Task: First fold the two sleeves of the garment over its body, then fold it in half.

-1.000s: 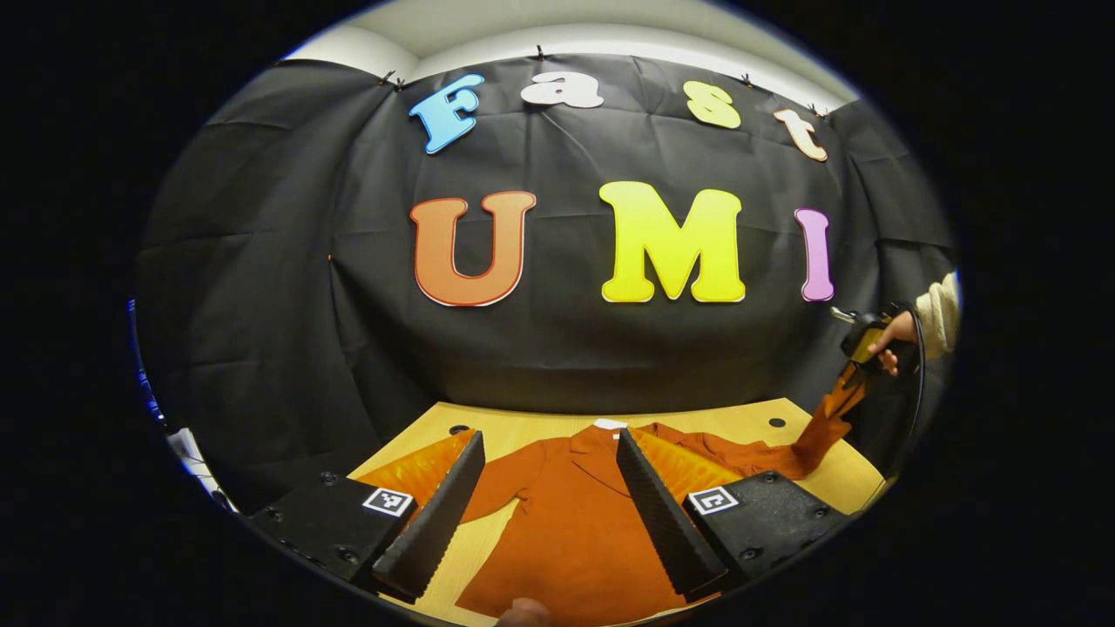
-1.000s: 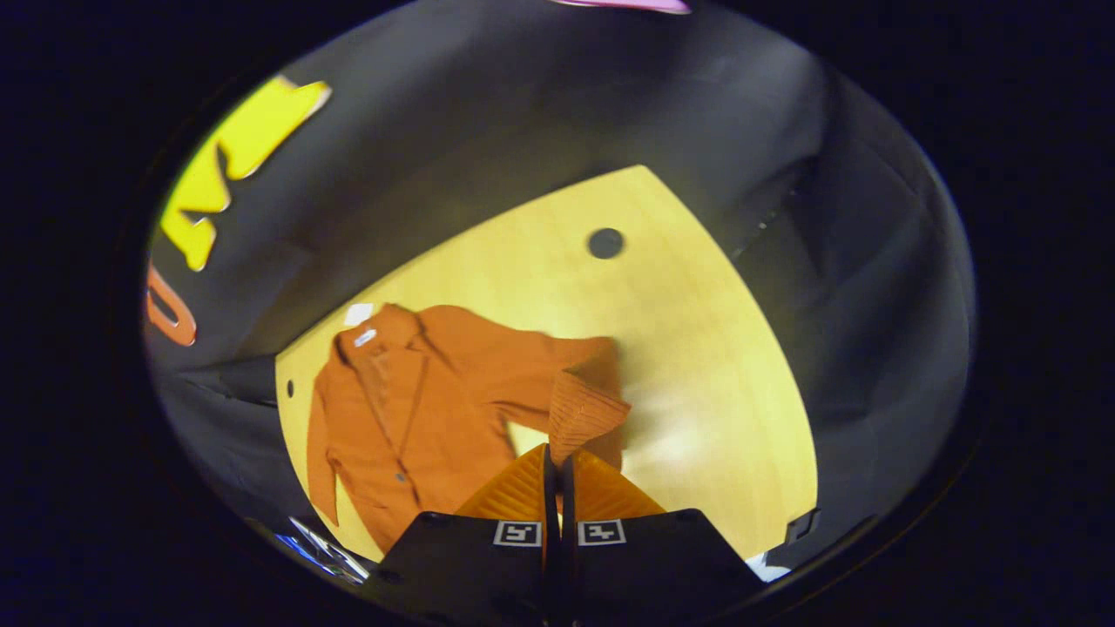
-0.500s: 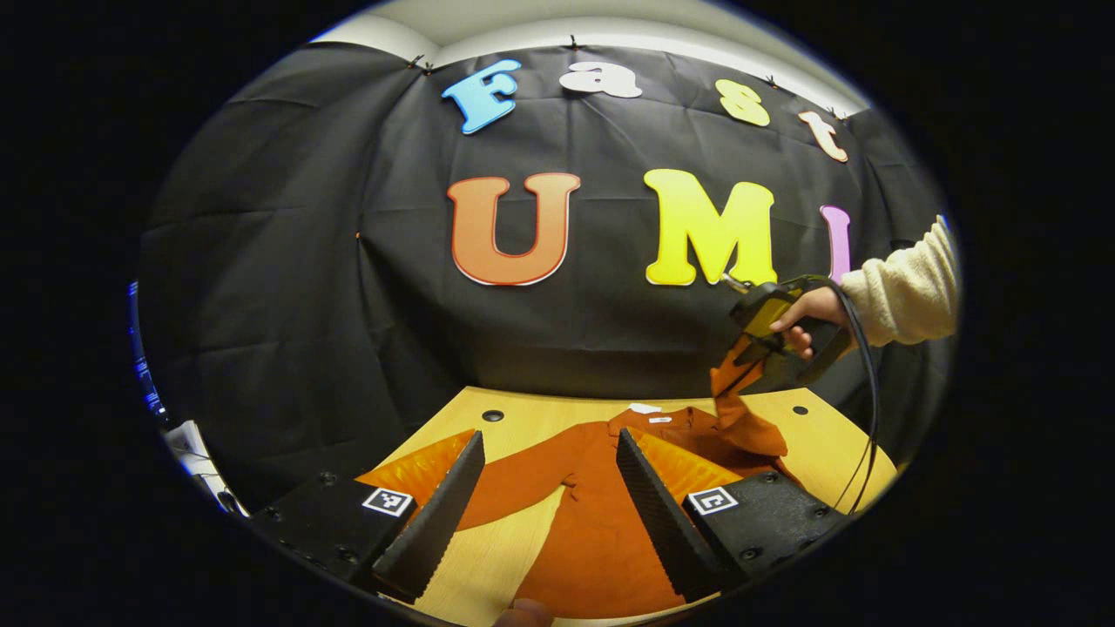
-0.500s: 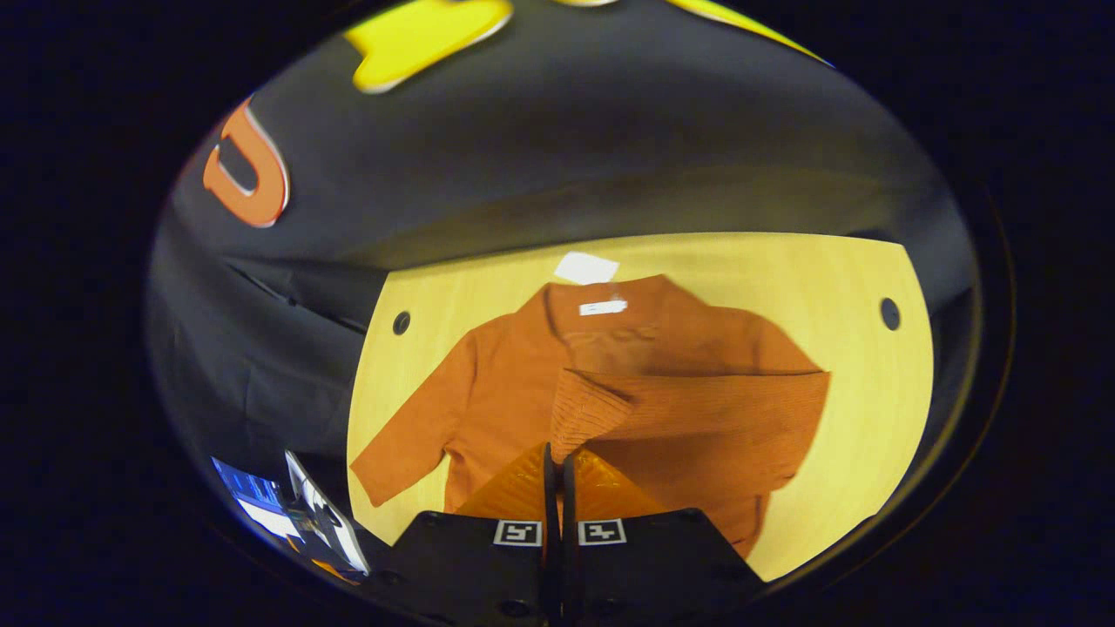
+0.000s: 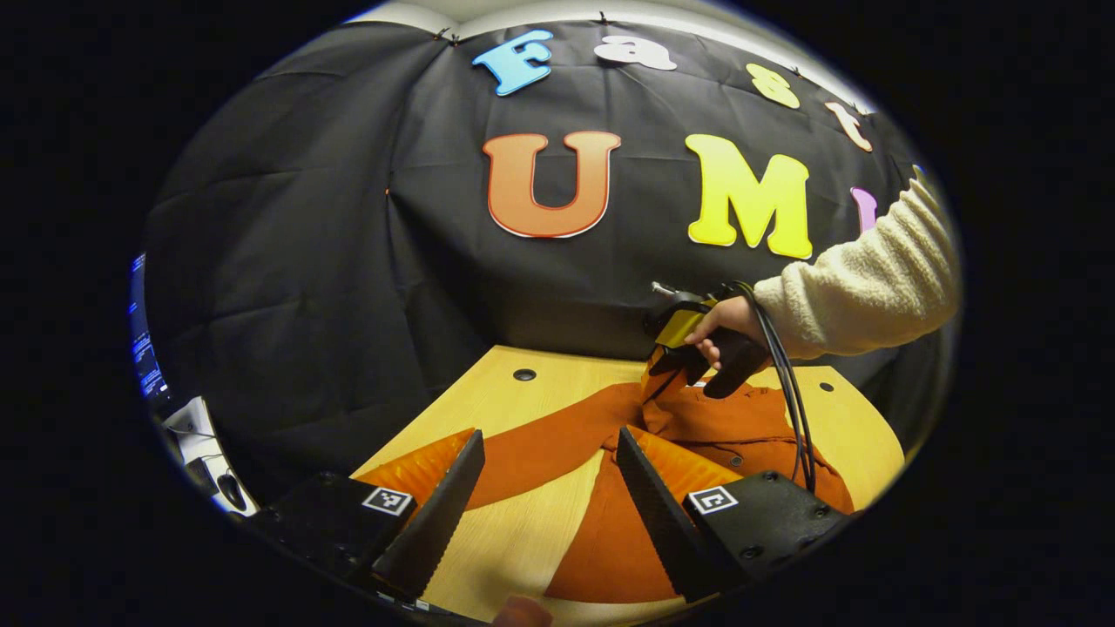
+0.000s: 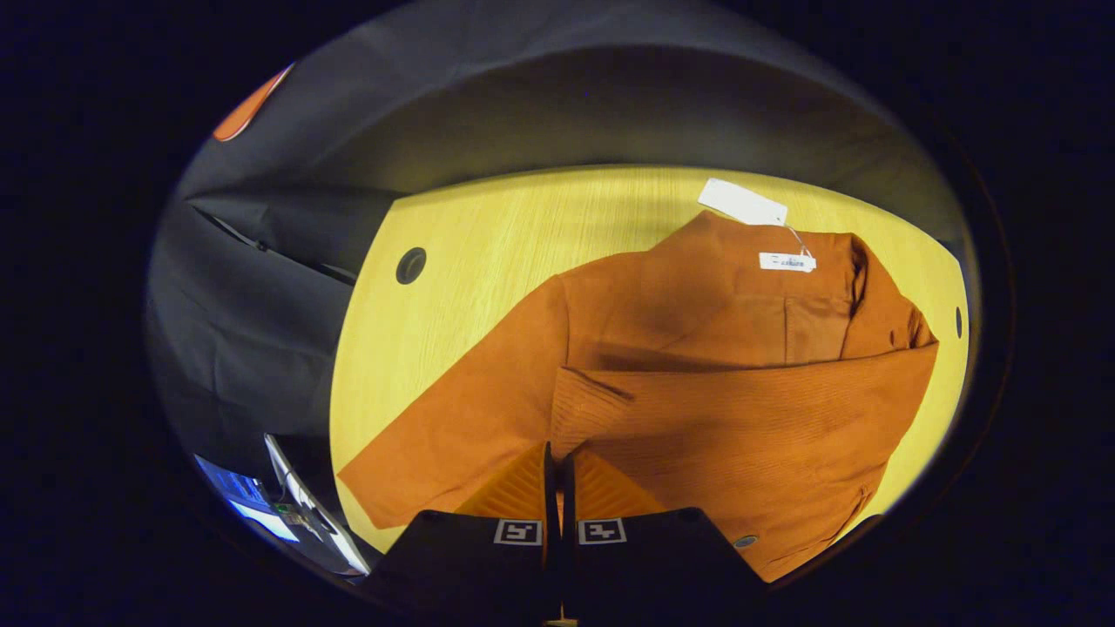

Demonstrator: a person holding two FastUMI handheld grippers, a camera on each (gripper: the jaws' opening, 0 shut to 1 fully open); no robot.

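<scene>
Waiting low by the near edge of the bench (image 5: 523,540), the left hand-held gripper (image 5: 544,505) has its fingers spread wide with nothing between them, and the orange jacket (image 5: 610,540) lies flat ahead with its other sleeve (image 5: 540,448) stretched out to the side. Over the jacket's chest, the right hand-held gripper (image 6: 554,466) is pinched tight on the cuff (image 6: 592,409) of the sleeve it carries across. I think letting go too high could make that sleeve flop back crooked or bunch up.
</scene>
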